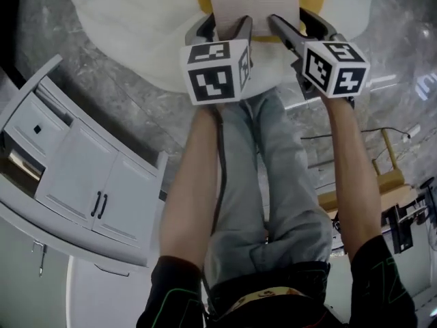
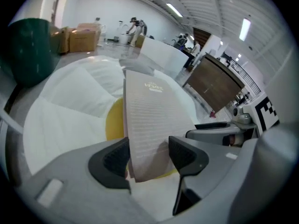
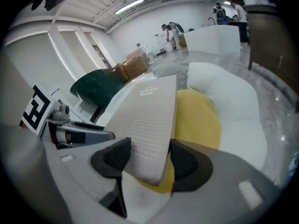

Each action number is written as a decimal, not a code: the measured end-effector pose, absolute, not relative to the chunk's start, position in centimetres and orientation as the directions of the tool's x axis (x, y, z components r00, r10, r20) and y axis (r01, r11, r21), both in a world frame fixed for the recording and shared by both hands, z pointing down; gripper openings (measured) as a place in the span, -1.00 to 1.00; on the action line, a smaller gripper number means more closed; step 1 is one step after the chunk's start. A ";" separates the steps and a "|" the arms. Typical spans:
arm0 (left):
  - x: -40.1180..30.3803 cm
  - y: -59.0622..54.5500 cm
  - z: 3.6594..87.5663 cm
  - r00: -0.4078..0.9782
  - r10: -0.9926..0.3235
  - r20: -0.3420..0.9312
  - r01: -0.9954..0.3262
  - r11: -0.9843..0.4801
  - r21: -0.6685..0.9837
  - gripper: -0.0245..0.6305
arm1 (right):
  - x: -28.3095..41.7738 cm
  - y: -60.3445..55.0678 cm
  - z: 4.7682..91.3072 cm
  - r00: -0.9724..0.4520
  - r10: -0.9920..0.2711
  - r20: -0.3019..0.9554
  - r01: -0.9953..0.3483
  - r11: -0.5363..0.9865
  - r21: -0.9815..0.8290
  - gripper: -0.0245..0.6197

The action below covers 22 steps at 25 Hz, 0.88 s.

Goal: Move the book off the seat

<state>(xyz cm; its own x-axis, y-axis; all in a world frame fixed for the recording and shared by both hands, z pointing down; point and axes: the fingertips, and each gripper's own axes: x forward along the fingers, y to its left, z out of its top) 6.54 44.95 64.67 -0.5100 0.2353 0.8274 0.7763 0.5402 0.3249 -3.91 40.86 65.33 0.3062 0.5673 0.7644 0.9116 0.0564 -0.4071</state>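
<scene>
My left gripper and right gripper each pinch a near corner of the book (side by side); its length runs straight away from me across the seat.

Grey marbled floor, white cabinet (two dark handles), ceiling strip lights.
</scene>
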 end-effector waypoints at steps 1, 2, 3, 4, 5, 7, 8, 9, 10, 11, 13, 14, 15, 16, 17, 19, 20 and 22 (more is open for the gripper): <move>6.1 45.2 63.8 -0.521 0.231 0.822 0.753 0.578 0.315 -0.09 | -4.2 40.6 64.5 0.283 0.587 0.759 0.910 0.085 -0.405 -0.11; 5.6 45.3 62.9 -0.532 0.227 0.816 0.731 0.608 0.308 -0.09 | -4.5 40.3 63.6 0.259 0.606 0.752 0.909 0.112 -0.402 -0.11; 5.1 45.2 62.0 -0.544 0.221 0.810 0.709 0.637 0.302 -0.09 | -4.8 39.9 62.8 0.232 0.624 0.746 0.907 0.139 -0.398 -0.11; 4.6 45.1 61.3 -0.556 0.213 0.803 0.684 0.667 0.296 -0.09 | -5.1 39.5 62.1 0.203 0.641 0.740 0.904 0.168 -0.393 -0.11; 4.1 44.9 60.6 -0.569 0.203 0.797 0.654 0.700 0.289 -0.09 | -5.4 38.9 61.5 0.173 0.657 0.734 0.899 0.199 -0.390 -0.11; 3.2 44.9 59.4 -0.598 0.178 0.782 0.584 0.765 0.272 -0.09 | -5.8 38.1 60.3 0.110 0.687 0.718 0.884 0.263 -0.387 -0.11; 2.9 45.0 58.7 -0.614 0.163 0.773 0.547 0.793 0.267 -0.09 | -5.9 37.8 59.7 0.077 0.703 0.707 0.875 0.293 -0.386 -0.11; 2.7 45.1 57.9 -0.629 0.146 0.763 0.512 0.817 0.266 -0.09 | -5.8 37.7 58.9 0.045 0.716 0.696 0.867 0.318 -0.384 -0.11; 2.6 45.3 57.0 -0.642 0.131 0.755 0.479 0.838 0.262 -0.09 | -5.5 37.5 58.0 0.019 0.727 0.686 0.859 0.339 -0.383 -0.11; 2.7 45.3 56.1 -0.651 0.120 0.750 0.448 0.858 0.252 -0.09 | -5.2 37.3 57.2 -0.002 0.735 0.678 0.852 0.357 -0.384 -0.11; 2.9 45.2 54.2 -0.660 0.108 0.743 0.386 0.898 0.212 -0.09 | -4.5 36.6 55.7 -0.039 0.746 0.665 0.829 0.395 -0.395 -0.11; 2.8 44.9 53.2 -0.665 0.101 0.740 0.353 0.916 0.192 -0.09 | -4.3 36.0 54.9 -0.062 0.751 0.657 0.813 0.421 -0.403 -0.11; 2.5 44.5 52.3 -0.671 0.090 0.736 0.318 0.932 0.177 -0.09 | -4.2 35.3 54.2 -0.091 0.754 0.650 0.794 0.449 -0.410 -0.11; 2.0 44.0 51.4 -0.679 0.076 0.730 0.282 0.945 0.164 -0.09 | -4.4 34.6 53.4 -0.123 0.756 0.642 0.777 0.476 -0.412 -0.11; 1.4 43.5 50.6 -0.689 0.060 0.723 0.247 0.956 0.156 -0.09 | -4.7 34.0 52.6 -0.157 0.757 0.635 0.763 0.501 -0.408 -0.11; 0.2 42.4 48.9 -0.705 0.029 0.708 0.189 0.970 0.149 -0.09 | -5.4 32.5 50.9 -0.214 0.751 0.625 0.742 0.541 -0.396 -0.11; -0.3 41.6 48.1 -0.711 0.014 0.703 0.169 0.974 0.150 -0.09 | -5.6 31.6 50.1 -0.234 0.746 0.623 0.732 0.557 -0.391 -0.11; -1.3 39.6 46.5 -0.720 -0.011 0.694 0.130 0.980 0.151 -0.09 | -6.3 29.5 48.5 -0.271 0.737 0.620 0.712 0.586 -0.386 -0.11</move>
